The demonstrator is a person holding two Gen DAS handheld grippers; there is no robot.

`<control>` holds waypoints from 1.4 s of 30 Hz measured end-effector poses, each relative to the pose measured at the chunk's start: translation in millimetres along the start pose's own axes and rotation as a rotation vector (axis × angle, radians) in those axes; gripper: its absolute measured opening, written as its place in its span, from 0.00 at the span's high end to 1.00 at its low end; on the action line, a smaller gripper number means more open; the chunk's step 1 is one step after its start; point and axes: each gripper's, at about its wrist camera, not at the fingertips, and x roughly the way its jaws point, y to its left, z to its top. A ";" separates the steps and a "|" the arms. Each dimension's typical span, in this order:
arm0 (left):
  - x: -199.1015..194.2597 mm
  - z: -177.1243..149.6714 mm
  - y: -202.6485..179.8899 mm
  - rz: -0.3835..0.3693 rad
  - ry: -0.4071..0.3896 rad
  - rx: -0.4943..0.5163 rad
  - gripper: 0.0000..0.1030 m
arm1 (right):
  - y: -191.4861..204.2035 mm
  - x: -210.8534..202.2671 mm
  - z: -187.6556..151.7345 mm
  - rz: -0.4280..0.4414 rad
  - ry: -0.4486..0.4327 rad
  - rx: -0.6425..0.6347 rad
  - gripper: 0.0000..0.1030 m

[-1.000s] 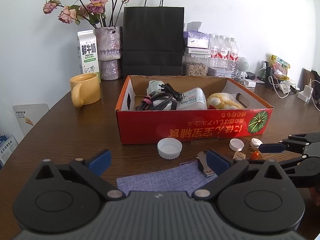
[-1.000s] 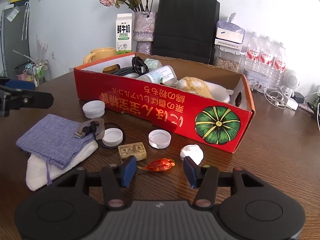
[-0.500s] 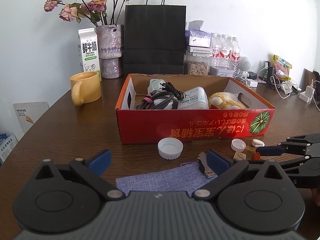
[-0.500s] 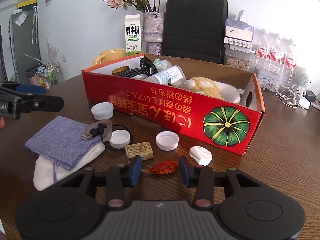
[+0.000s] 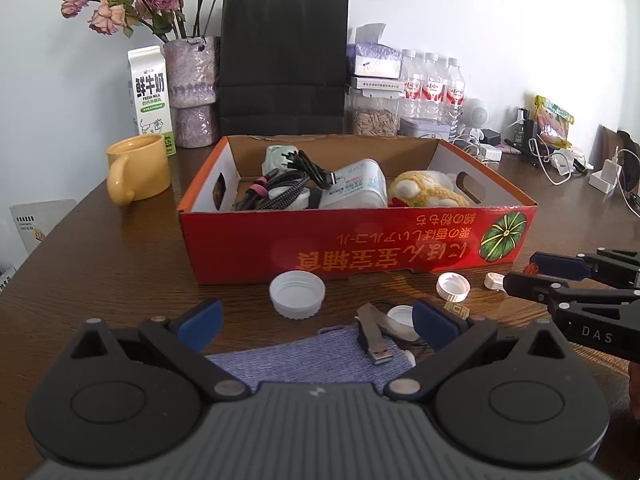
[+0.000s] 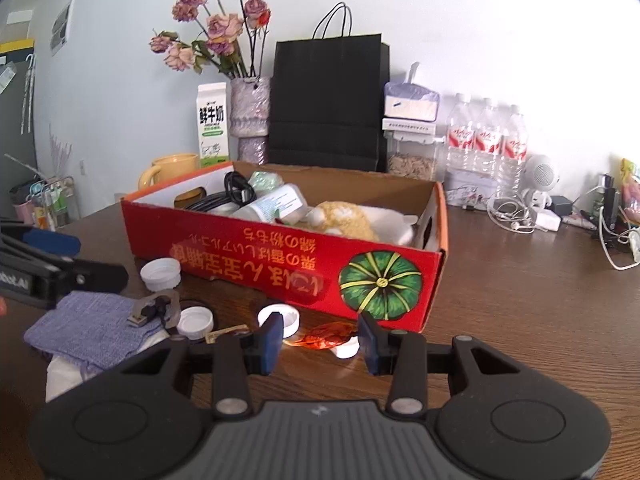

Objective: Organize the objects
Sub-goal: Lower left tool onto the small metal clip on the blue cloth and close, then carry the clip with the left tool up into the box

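Observation:
A red cardboard box [image 5: 360, 248] with a pumpkin picture stands mid-table, holding cables, a white bottle and a plush toy. In front of its right corner my right gripper [image 6: 322, 340] is shut on an orange wrapped candy [image 6: 324, 336], whose ends touch both blue pads; it hangs just above a small white cap [image 6: 346, 351]. In the left wrist view the right gripper [image 5: 528, 274] reaches in from the right with a red glimpse of candy [image 5: 532, 269]. My left gripper [image 5: 316, 320] stands open over the blue cloth pouch [image 5: 312, 360], nothing between its fingers.
Several white caps [image 5: 297, 293] lie before the box, with a nail clipper [image 5: 372, 338] on the pouch and a small tan packet [image 6: 224, 333]. A yellow mug [image 5: 138, 168], milk carton, vase, black paper bag [image 5: 284, 64], bottles and charger cables line the back and right.
The right jaws narrowed onto the orange candy and it came up off the table as the gripper tipped upward. The left gripper crept slightly toward the box.

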 end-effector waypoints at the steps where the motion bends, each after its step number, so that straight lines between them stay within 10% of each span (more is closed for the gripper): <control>1: 2.5 -0.1 -2.1 0.002 0.005 0.000 0.00 | -1.0 -1.4 0.5 -0.002 -0.005 0.004 0.62; 17: 39.3 10.5 -11.2 -0.046 0.091 -0.036 0.51 | -4.8 -9.7 0.5 -0.009 -0.045 0.023 0.62; 24: 47.7 11.3 -9.0 -0.074 0.120 -0.070 0.56 | -5.1 -9.7 0.3 -0.006 -0.045 0.024 0.62; 29: 49.8 10.7 -9.5 -0.107 0.126 -0.074 0.85 | -4.3 -10.1 0.1 -0.006 -0.046 0.023 0.62; 42: 30.3 16.5 -5.7 -0.136 0.050 -0.085 0.92 | -4.4 -10.2 -0.1 -0.007 -0.045 0.024 0.62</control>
